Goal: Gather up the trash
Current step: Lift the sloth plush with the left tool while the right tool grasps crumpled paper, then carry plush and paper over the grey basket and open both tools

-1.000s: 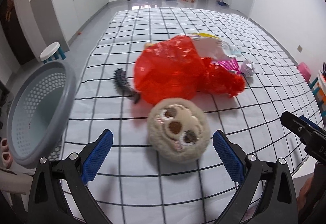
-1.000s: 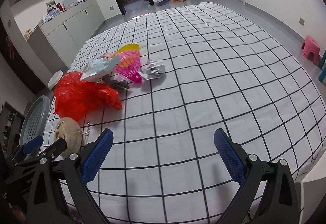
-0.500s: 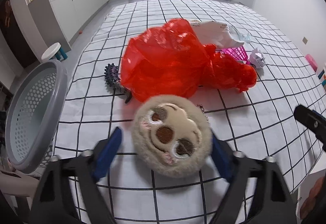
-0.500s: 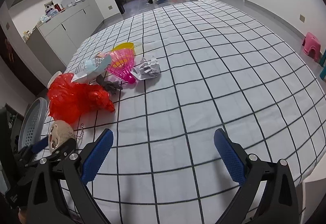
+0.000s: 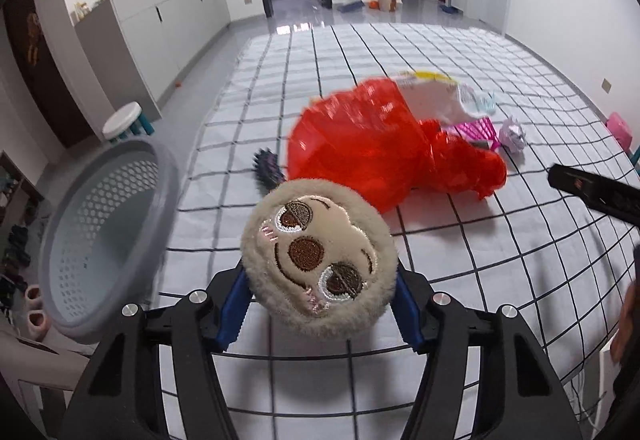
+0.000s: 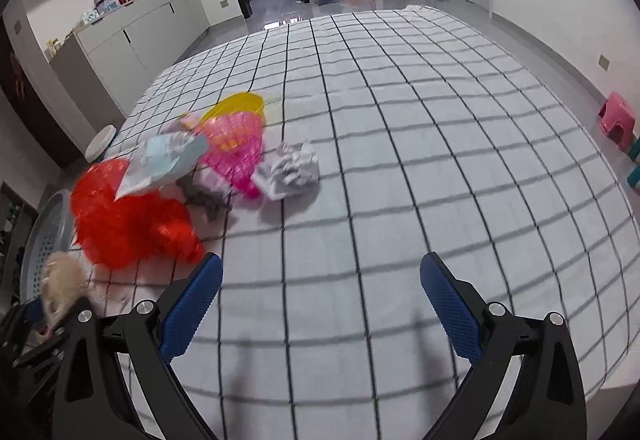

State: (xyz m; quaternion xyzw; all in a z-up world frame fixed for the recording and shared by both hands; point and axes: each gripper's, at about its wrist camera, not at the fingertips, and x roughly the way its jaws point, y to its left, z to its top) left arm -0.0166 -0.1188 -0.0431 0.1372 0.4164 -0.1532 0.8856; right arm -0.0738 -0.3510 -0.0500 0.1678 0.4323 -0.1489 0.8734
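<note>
A bed (image 6: pixel 420 168) covered by a white sheet with a black grid is seen in both wrist views. A grey perforated basket (image 5: pixel 108 240) is tilted at the bed's left edge, its opening turned toward the sheet. On the sheet a crumpled red plastic bag (image 5: pixel 372 148) is spread, with a white and pale-blue wrapper (image 6: pixel 164 160) resting on its far side. Just beside the wrapper a pink mesh basket (image 6: pixel 236 144) is lying on its side, and a yellow bowl (image 6: pixel 236 108) is seen right behind it. A crumpled ball of white paper (image 6: pixel 292 172) is lying just beside the pink mesh basket. A dark hairbrush (image 5: pixel 266 168) is partly hidden between the bag and a round plush sloth head (image 5: pixel 320 260).

The plush sloth head is pinched between the blue pads of the left tool (image 5: pixel 322 300), whose jaws are closing on its sides; whether it rests on the sheet cannot be told. The right tool (image 6: pixel 320 304) is spread wide over bare sheet, with nothing between its pads.
</note>
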